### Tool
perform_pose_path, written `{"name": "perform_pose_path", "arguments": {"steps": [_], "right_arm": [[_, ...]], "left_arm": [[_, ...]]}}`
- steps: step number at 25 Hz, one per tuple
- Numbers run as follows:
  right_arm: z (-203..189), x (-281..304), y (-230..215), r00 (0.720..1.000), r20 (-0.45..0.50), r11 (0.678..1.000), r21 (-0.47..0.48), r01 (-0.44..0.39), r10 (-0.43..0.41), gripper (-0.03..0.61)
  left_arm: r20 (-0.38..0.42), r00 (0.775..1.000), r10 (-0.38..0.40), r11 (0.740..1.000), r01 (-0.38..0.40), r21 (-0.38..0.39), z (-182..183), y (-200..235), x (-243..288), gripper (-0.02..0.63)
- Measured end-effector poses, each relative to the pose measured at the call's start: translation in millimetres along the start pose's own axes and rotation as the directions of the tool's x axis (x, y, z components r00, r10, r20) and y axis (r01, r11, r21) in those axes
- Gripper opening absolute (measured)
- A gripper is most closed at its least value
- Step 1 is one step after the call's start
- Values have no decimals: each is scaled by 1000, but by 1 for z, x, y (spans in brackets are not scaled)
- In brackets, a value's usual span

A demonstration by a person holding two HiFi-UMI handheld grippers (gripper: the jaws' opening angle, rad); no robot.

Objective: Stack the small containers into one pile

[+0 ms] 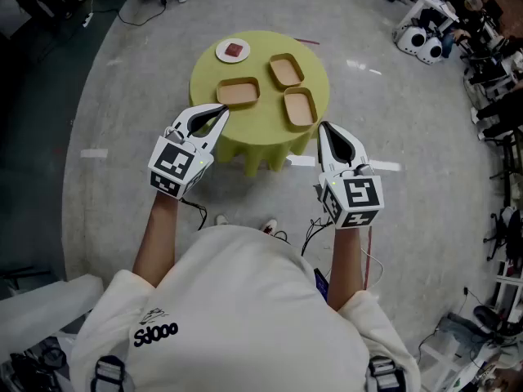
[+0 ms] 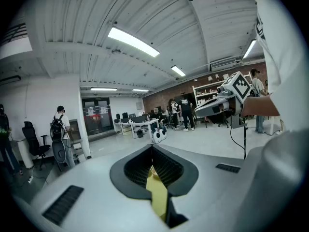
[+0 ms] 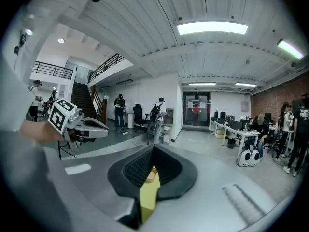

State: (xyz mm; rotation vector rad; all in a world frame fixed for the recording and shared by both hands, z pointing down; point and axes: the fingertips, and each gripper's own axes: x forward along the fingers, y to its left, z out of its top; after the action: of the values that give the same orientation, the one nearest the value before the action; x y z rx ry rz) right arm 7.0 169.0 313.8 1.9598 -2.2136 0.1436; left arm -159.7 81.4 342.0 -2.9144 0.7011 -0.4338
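Three small tan containers, shallow and rectangular, lie open side up on a round yellow-green table (image 1: 263, 49). None is stacked, and each sits apart from the others. The left container (image 1: 238, 93) lies toward the table's near left edge. The far container (image 1: 287, 70) sits right of centre, toward the far edge. The right container (image 1: 300, 108) lies close to the near right edge. A small white plate (image 1: 222, 53) with a dark red piece (image 1: 234, 51) on it sits by the far left edge.

The person, in a white top (image 1: 245, 309), stands at the table's near edge with a gripper in each hand. Both grippers point toward the table.

The left gripper (image 1: 222, 109) (image 2: 152, 152) has its jaws pressed together with nothing between them. Its tip is at the near left corner of the left container, but contact cannot be made out.

The right gripper (image 1: 322, 126) (image 3: 153, 151) also has its jaws closed and empty. Its tip is over the table's near right edge, near the right container but apart from it.

Each gripper view shows a sliver of yellow-green table below the closed jaws, with a large open workshop beyond.
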Motion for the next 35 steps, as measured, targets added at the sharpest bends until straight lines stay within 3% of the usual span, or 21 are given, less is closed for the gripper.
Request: {"name": "perform_pose_path", "arguments": {"steps": [9,17,25,35], "right_arm": [[-6,3,-22,1000,18,999,51,-11,10,9],[-12,1,-41,998,30,995,71,-64,62,9],[-29,-8,-72,997,21,992,95,-81,79,9],[-42,24,-65,993,-23,987,113,-116,120,9]], "left_arm": [[-18,1000,2,1000,-3,-23,-4,-10,14,6],[-21,998,60,993,-62,-100,-3,-14,22,6],[-68,990,127,985,-134,-106,-8,-27,23,6],[-110,987,121,982,-135,-130,-26,-8,33,6]]}}
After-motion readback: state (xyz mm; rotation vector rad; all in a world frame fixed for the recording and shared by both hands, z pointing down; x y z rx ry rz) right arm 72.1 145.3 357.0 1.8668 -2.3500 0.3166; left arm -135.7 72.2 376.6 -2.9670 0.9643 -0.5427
